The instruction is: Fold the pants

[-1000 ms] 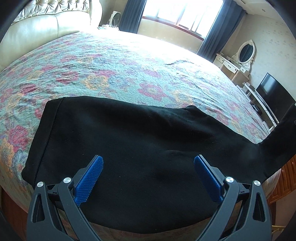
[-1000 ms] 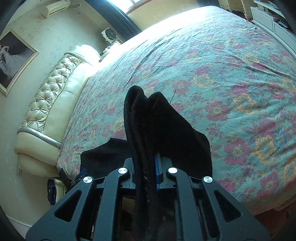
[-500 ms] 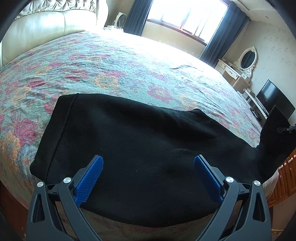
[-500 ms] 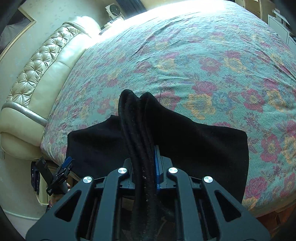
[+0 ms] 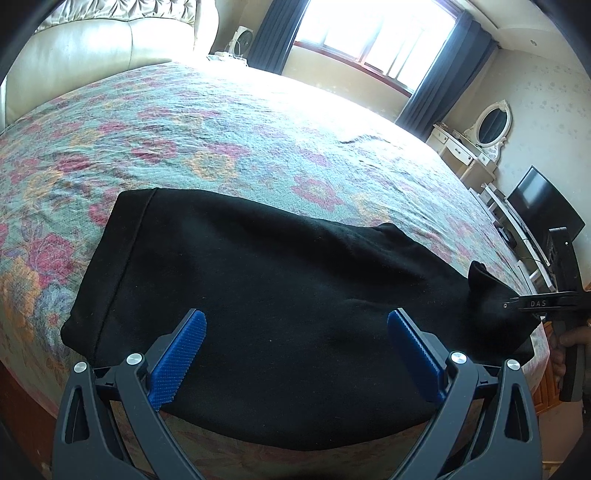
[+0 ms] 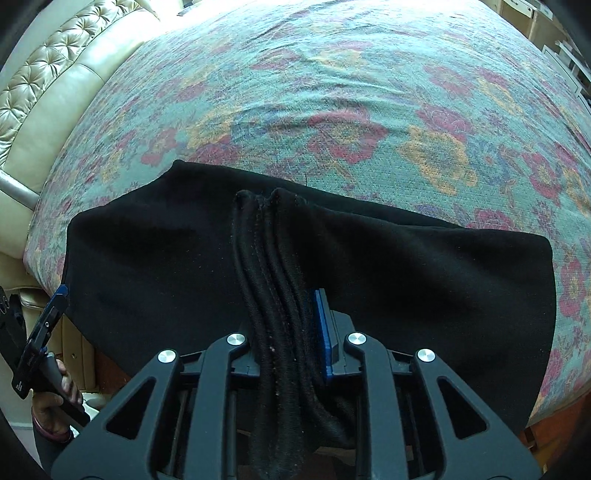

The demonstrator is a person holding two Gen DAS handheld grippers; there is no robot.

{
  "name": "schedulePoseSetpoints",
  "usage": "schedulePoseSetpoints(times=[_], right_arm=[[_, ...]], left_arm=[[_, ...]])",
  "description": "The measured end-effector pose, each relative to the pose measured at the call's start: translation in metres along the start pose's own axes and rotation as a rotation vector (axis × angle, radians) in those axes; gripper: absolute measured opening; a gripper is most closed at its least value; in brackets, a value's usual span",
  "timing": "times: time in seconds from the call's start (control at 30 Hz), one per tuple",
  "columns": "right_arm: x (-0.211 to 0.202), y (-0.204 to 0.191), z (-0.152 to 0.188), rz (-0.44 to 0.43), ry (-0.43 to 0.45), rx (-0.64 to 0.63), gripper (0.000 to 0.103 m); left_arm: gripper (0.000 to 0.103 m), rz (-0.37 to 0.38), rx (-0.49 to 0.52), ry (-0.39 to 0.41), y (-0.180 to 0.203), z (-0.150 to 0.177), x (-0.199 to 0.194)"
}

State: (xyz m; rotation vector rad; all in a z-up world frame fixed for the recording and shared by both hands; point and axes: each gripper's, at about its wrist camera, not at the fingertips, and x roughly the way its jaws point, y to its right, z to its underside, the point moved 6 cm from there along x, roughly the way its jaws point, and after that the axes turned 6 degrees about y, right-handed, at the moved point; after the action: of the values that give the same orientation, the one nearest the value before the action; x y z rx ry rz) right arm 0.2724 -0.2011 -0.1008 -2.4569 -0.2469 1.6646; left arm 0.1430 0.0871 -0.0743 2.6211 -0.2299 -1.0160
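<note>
Black pants [image 5: 280,302] lie on a floral bedspread [image 5: 229,140]; left gripper [image 5: 295,354] spread, right gripper [image 6: 291,325] loosening around their hem.

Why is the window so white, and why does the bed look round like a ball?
Left wrist view: sun through the window washes it out and glares on the far bedspread. Both views: the fisheye lens bends the flat bed into a dome. Right wrist view: the black pants are so dark that the folds hardly show.
</note>
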Motion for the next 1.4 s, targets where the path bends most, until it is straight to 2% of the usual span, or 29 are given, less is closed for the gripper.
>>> schedulePoseSetpoints(times=[0.2, 0.3, 0.4, 0.47, 0.57, 0.7, 0.8, 0.97, 1.03, 1.17, 1.27, 1.4], right_arm=[[0.011, -0.01, 0.009, -0.059, -0.007, 0.029, 0.048], [0.016, -0.015, 0.013, -0.145, -0.023, 0.073, 0.049], [0.018, -0.02, 0.016, -0.19, -0.018, 0.08, 0.058], [0.014, -0.022, 0.016, -0.211, -0.009, 0.072, 0.058], [0.003, -0.017, 0.018, -0.295, 0.011, 0.133, 0.058], [-0.01, -0.011, 0.031, -0.337, 0.043, 0.165, 0.058], [-0.005, -0.01, 0.046, -0.382, 0.015, 0.197, 0.058], [0.008, -0.014, 0.058, -0.379, 0.019, 0.185, 0.059], [0.002, -0.017, 0.053, -0.367, 0.033, 0.157, 0.059], [-0.008, -0.016, 0.031, -0.403, 0.087, 0.184, 0.057], [-0.002, -0.012, 0.013, -0.397, 0.102, 0.2, 0.05], [0.009, -0.006, -0.008, -0.409, 0.13, 0.235, 0.05]], left_arm=[[0.098, 0.001, -0.007, -0.001, -0.001, 0.001, 0.0], [0.098, 0.0, -0.008, -0.004, -0.003, 0.001, 0.002], [0.098, -0.003, -0.009, -0.009, -0.004, 0.002, 0.003], [0.098, -0.004, -0.008, -0.01, -0.006, 0.003, 0.003], [0.098, -0.009, -0.014, -0.008, -0.009, 0.003, 0.003], [0.098, -0.016, -0.034, 0.002, -0.015, 0.001, 0.003], [0.098, -0.018, -0.038, 0.008, -0.017, 0.0, 0.002], [0.098, -0.018, -0.028, 0.011, -0.018, 0.001, 0.001], [0.098, -0.017, -0.03, 0.011, -0.02, 0.001, 0.0], [0.098, -0.026, -0.05, 0.017, -0.028, -0.001, -0.003], [0.098, -0.027, -0.057, 0.026, -0.034, -0.005, -0.006], [0.098, -0.048, -0.043, 0.055, -0.048, -0.014, -0.016]])
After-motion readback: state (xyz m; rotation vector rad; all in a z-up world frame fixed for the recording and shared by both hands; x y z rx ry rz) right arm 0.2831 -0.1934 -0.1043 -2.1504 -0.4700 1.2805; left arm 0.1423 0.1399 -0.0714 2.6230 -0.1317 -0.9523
